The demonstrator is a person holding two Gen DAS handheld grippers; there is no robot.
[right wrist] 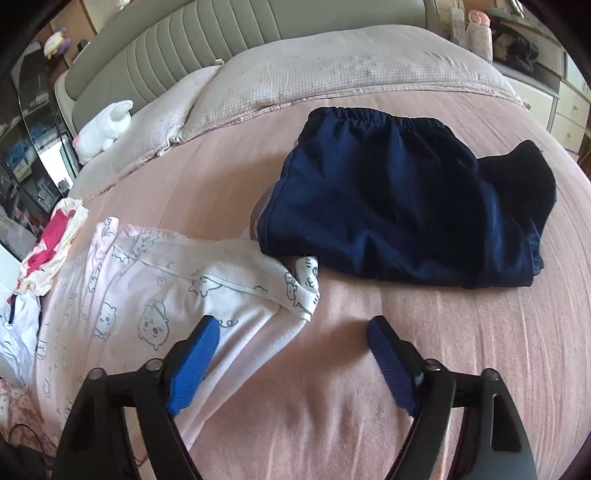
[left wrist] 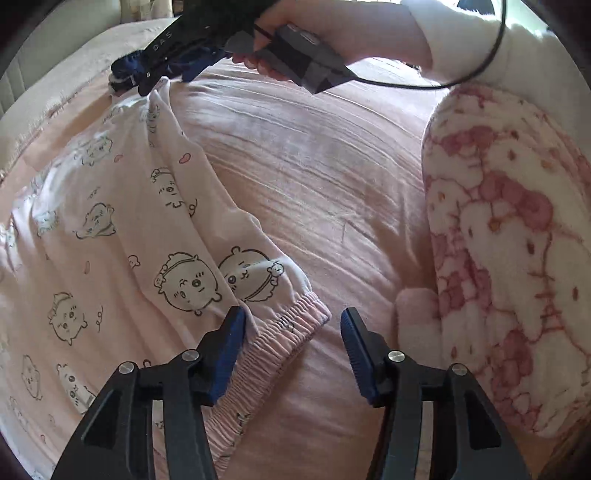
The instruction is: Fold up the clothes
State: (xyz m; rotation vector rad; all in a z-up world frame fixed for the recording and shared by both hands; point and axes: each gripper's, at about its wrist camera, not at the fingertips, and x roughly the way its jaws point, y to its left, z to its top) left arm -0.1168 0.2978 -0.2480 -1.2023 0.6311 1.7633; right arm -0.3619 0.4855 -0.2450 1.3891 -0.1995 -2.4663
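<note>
Nearest in the left wrist view: left gripper [left wrist: 293, 321], jaws spread wide, holding nothing. Blue pad of one finger [left wrist: 229, 354] touching the gathered elastic cuff [left wrist: 280, 332] of the pink pyjama trousers [left wrist: 122, 236]; other finger well clear, over bare pink bedsheet [left wrist: 314, 166]. Trousers printed with small cartoon animal faces, laid flat along the bed's left side, one leg running diagonally away toward the far edge. Off to the right, a fluffy white-and-pink patterned sleeve [left wrist: 509, 240] belonging to the person. At the far end of that trouser leg, right gripper [left wrist: 147, 86], gripped in a bare hand [left wrist: 332, 33], tips just above the fabric.

Nearest in the right wrist view: right gripper [right wrist: 293, 334], jaws likewise wide apart and empty. One blue pad above the trousers' pale fabric [right wrist: 147, 295], the other over bare sheet. Just beyond, a turned-over corner of the trousers [right wrist: 303, 288], lying right beside a folded navy garment [right wrist: 388, 206] with an elastic waistband. Farther left, near the bed's left edge, a red-and-cream bundle of cloth [right wrist: 51, 247]. Beyond, pale checked pillows [right wrist: 332, 70], a white plush toy [right wrist: 103, 125], then a padded grey headboard [right wrist: 184, 40].
</note>
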